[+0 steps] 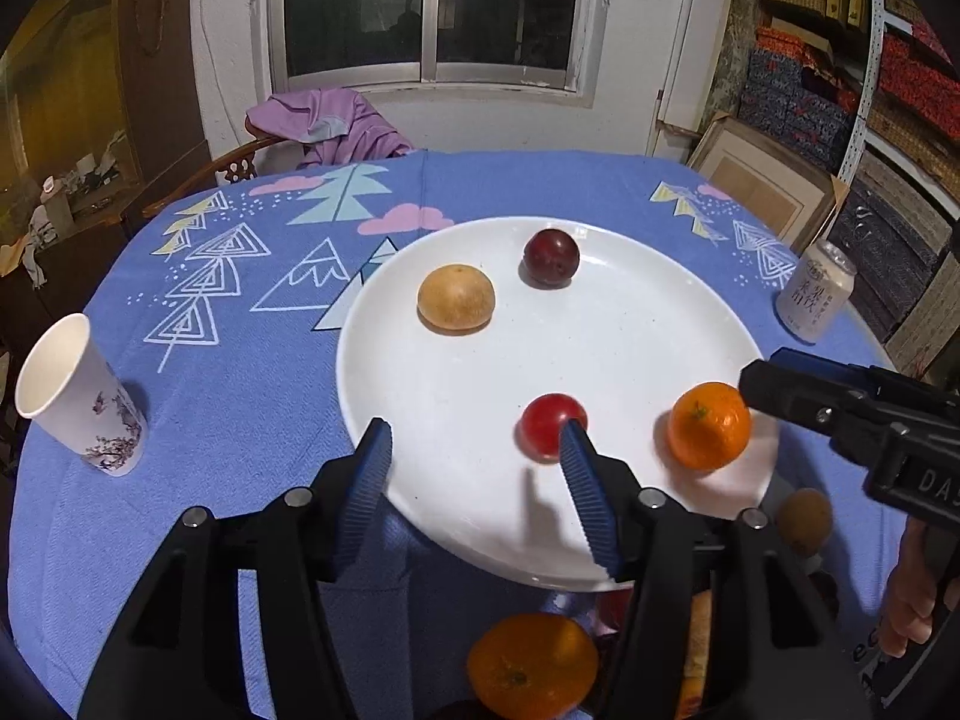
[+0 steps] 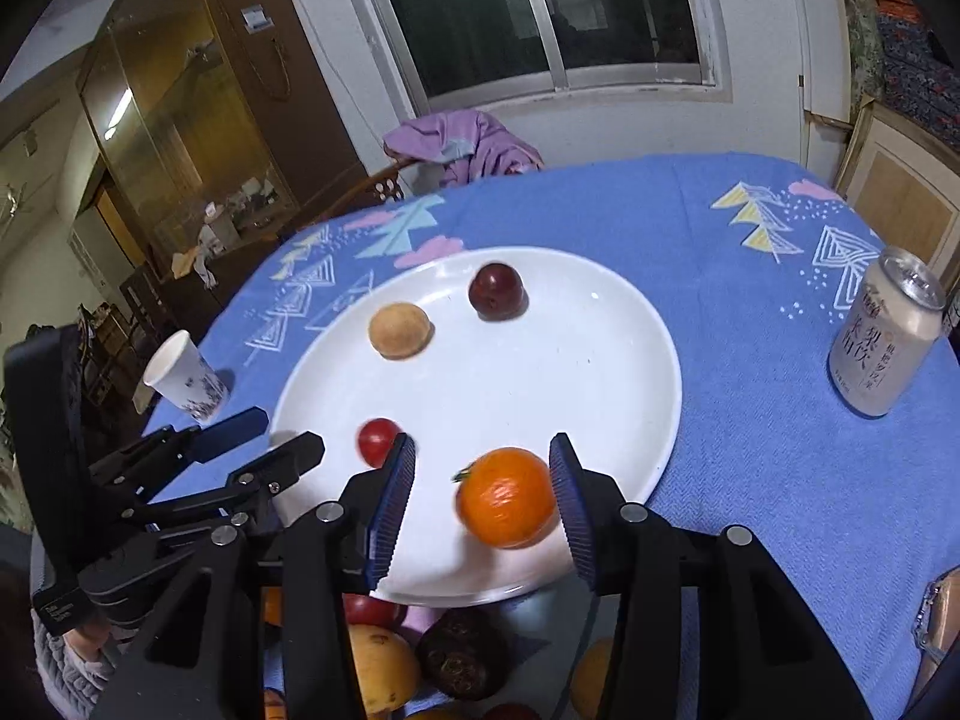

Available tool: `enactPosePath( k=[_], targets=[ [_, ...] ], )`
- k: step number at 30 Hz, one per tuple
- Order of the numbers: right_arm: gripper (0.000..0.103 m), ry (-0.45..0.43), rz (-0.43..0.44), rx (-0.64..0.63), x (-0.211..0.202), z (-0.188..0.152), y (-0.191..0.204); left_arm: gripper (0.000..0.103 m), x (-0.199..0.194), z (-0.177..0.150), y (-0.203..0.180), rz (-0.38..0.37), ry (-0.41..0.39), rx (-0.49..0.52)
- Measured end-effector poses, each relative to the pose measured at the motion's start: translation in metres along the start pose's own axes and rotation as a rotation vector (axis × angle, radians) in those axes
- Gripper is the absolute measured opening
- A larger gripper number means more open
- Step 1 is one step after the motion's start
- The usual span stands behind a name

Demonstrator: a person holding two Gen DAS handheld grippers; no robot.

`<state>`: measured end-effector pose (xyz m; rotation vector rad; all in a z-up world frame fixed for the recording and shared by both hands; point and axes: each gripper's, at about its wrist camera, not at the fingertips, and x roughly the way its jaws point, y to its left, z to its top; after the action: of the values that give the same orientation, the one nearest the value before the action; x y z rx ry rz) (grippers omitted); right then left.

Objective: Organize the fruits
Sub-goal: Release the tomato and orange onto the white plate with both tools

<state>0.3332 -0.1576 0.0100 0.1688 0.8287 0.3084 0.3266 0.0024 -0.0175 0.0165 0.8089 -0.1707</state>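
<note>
On the round white ceramic plate (image 1: 420,528) we already see four fruits: a tan round pear (image 1: 456,299), a dark red plum (image 1: 551,257), a small red tomato-like fruit (image 1: 549,423) and a bright orange mandarin (image 2: 507,497). Our left gripper (image 1: 477,456) stands wide open and empty, while our right gripper (image 2: 483,504) is open around the mandarin, apparently without touching it. We judge the task about half done, because several more fruits (image 2: 420,660) lie on the blue tablecloth (image 1: 240,420) near the plate.

Paper cup (image 1: 78,396) stands upright near the blue patterned tablecloth's (image 1: 252,468) left edge. Drink can (image 2: 887,333) sits upright on the far right. Purple garment (image 1: 336,126) drapes the wooden chair (image 1: 198,177) under the window (image 1: 429,12).
</note>
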Motion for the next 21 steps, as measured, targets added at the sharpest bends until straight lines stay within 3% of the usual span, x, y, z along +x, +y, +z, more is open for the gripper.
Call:
enactPosePath(
  k=[3, 5, 8, 11, 16, 21],
  targets=[
    [0.048, -0.06, 0.006, -0.003, -0.025, -0.001, 0.003, 0.062, -0.02, -0.005, 0.006, 0.012, -0.025, -0.014],
    [0.048, -0.098, 0.028, -0.013, -0.047, -0.002, 0.007, 0.072, -0.035, -0.012, 0.013, 0.021, -0.053, -0.026],
    [0.064, -0.166, 0.044, -0.022, -0.083, -0.01, 0.01, 0.08, -0.06, -0.03, 0.029, 0.054, -0.09, -0.053],
    [0.068, -0.207, 0.035, -0.046, -0.109, -0.037, 0.009, 0.084, -0.077, -0.059, 0.048, 0.075, -0.087, -0.089],
    [0.082, -0.209, -0.052, -0.045, -0.12, -0.089, -0.014, 0.09, -0.083, -0.102, 0.058, 0.112, -0.039, -0.106],
    [0.086, -0.185, -0.054, 0.093, -0.12, -0.103, -0.045, 0.091, -0.076, -0.118, 0.034, 0.131, -0.017, 0.001]
  ],
)
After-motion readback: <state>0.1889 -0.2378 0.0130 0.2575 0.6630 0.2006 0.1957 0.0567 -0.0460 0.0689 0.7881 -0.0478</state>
